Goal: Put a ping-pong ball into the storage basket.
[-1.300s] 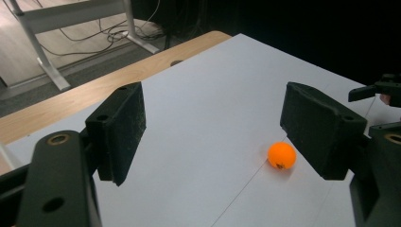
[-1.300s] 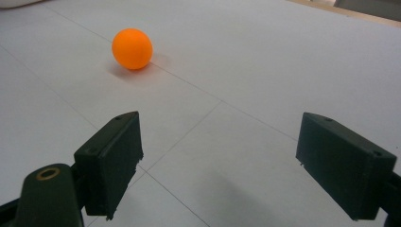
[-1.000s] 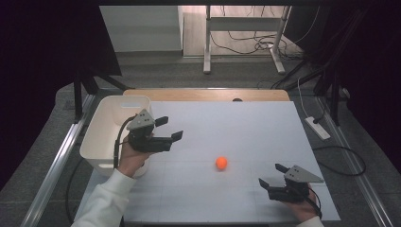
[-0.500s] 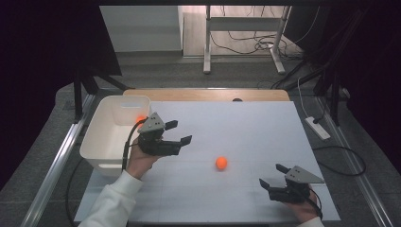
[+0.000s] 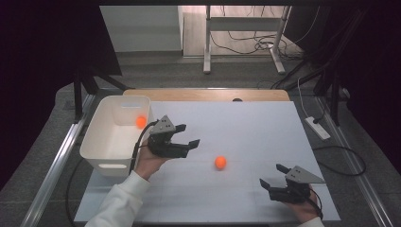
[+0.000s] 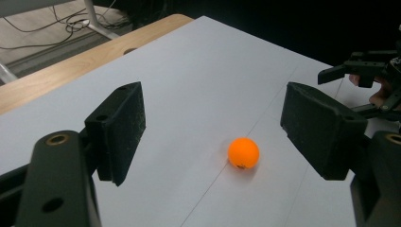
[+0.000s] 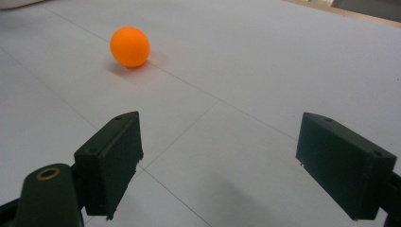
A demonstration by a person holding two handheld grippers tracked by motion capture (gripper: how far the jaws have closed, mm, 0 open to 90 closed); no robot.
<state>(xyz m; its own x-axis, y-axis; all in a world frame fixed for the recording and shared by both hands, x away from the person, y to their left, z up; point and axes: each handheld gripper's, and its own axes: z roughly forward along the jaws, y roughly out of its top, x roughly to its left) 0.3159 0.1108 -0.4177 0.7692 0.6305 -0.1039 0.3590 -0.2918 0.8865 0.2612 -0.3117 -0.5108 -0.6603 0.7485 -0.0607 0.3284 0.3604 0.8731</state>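
**Left gripper lined up on the loose ball, bin one ball in**

Table [image 5: 246, 118]: white sheet over a wooden top, a strip of wood showing at the far edge.

Bin [image 5: 97, 146]: white, at the left edge, mouth up and in easy reach of the left hand. One orange ball [image 5: 141, 121] lies by its far right corner, so the work is judged to be collecting balls into it.

Left gripper [image 5: 189, 144]: beside the bin's right wall, jaws wide with nothing between them, aimed at the loose ball [image 6: 243, 152], evidently to take it.

Right gripper [image 5: 273, 177]: low near the front right corner, jaws wide and empty, apparently waiting.

Loose ball: mid-table, nearer the front edge, apart from both grippers.

Hard to tell: the bin's near wall hides part of its floor. Dark surroundings, little readable.
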